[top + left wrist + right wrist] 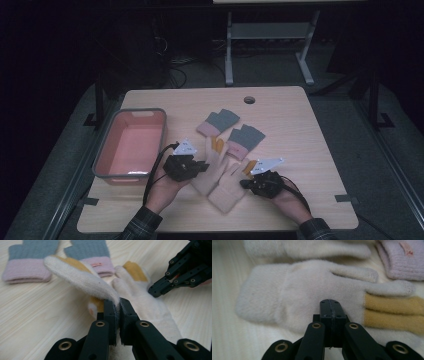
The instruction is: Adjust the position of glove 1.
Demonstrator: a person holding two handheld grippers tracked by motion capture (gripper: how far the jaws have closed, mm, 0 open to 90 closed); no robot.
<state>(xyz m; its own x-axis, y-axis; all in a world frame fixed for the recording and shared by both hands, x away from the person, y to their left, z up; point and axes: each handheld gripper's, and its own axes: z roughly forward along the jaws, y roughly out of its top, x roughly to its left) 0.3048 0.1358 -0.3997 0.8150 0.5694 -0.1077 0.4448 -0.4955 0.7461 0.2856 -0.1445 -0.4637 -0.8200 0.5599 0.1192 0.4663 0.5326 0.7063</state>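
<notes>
Left gripper (199, 167) in the left hand (165, 189), fingers (110, 315) pinched together, right gripper (246, 183) fingers (325, 312) pressed shut, forearms low.

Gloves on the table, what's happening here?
A person works two handheld grippers over a pair of cream gloves. The left gripper is shut on an edge of the left cream glove, lifting it off the table. The right gripper is shut with nothing visible between its jaws, at the right cream glove. Two grey-and-pink gloves lie beyond; a pink bin stands at left.
</notes>
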